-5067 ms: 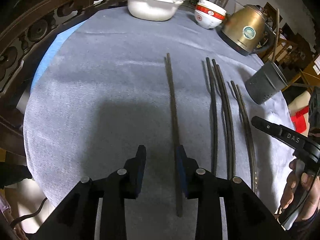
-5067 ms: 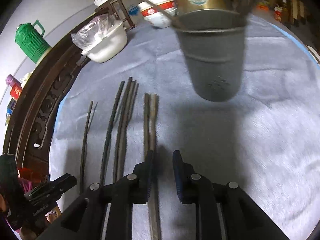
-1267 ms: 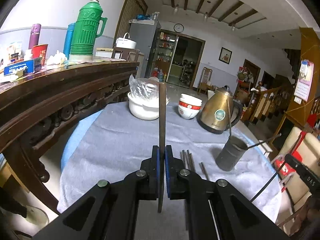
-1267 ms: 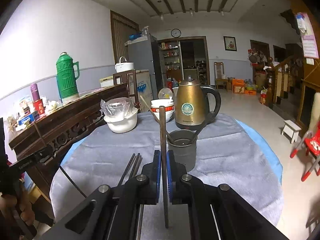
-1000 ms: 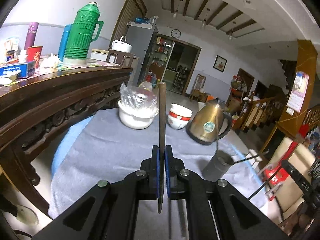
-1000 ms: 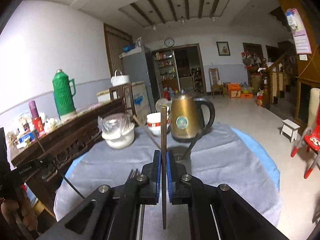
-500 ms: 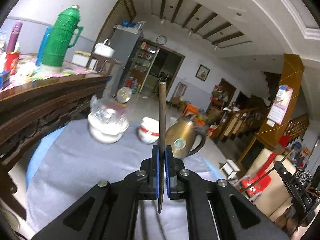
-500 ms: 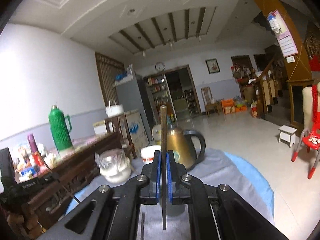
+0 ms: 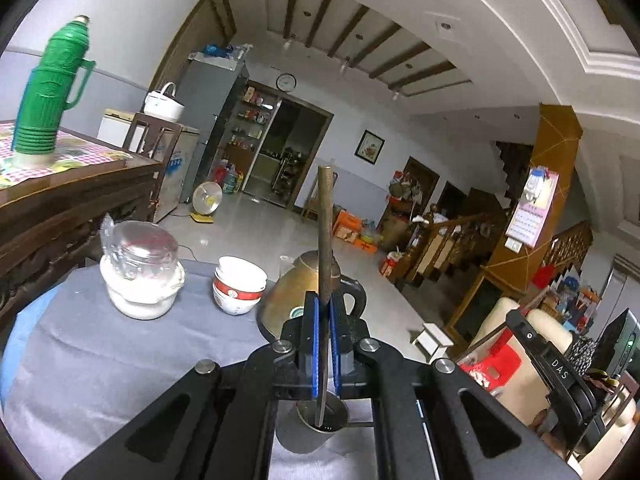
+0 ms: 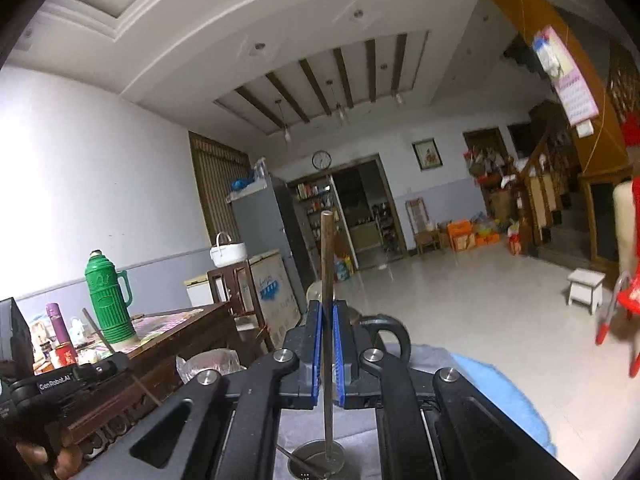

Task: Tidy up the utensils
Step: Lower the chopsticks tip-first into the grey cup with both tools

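Chopstick [image 9: 325, 236] tips dip into cup [image 9: 316, 432], its base hidden.

Left tongs [image 9: 325, 312]: black body, blue pads, closed on a dull brown chopstick [image 9: 326, 232]. Right tongs [image 10: 327, 320]: same black and blue, clamping a second brown chopstick [image 10: 327, 264]. Utensil cup [image 9: 316, 428], bottom centre: dark grey metal. Worktop [image 9: 100, 360]: grey cloth over a light blue edge. Kettle [image 9: 288, 296], centre: brassy gold with a black handle and a round green-and-white label. Stacked bowls [image 9: 239, 288]: white with a red band. Covered bowl [image 9: 140, 280], left: white under clear plastic. Thermos [image 9: 46, 92], upper left: bright green, ribbed, standing on a red-and-white checked cloth [image 9: 60, 156]. Sideboard [image 9: 60, 216]: dark carved wood.
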`<state>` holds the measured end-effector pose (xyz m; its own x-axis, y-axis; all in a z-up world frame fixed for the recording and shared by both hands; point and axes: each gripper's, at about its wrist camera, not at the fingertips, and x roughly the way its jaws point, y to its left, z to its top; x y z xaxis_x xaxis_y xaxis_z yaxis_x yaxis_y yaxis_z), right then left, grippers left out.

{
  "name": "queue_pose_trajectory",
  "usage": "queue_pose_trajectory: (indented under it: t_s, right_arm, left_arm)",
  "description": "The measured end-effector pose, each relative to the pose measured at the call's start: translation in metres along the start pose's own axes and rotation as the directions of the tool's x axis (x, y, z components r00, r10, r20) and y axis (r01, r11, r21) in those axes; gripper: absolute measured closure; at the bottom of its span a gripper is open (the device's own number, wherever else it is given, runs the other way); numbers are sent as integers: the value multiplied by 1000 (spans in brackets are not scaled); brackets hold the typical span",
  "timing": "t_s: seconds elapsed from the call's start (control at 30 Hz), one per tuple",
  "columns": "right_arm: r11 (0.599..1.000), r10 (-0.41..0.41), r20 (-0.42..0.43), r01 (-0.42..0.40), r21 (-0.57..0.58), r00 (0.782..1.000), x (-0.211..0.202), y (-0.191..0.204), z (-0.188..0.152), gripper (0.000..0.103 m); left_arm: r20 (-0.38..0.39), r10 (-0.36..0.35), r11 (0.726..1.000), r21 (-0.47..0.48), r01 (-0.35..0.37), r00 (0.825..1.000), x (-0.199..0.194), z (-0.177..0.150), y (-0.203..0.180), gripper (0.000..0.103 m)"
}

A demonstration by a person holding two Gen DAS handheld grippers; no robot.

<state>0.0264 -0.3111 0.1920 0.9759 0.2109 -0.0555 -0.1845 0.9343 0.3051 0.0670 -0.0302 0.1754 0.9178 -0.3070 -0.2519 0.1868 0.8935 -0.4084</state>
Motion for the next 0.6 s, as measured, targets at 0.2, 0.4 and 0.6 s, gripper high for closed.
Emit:
queue_pose_trajectory:
  t_s: [0.2, 0.4, 0.6]
  right_arm:
    - [998, 27, -81, -23, 52, 996, 41, -17, -22, 97]
    - [996, 51, -171, -38, 76, 984, 73, -36, -44, 97]
    - [998, 53, -246, -41, 53, 968, 93, -39, -63, 97]
  left_arm:
    - [-59, 9, 1000, 16, -8, 998, 40, -12, -5, 98]
    - [-102, 28, 999, 39, -24, 994, 63, -26, -6, 98]
    - [-150, 32, 998, 51, -25, 988, 81, -36, -3, 98]
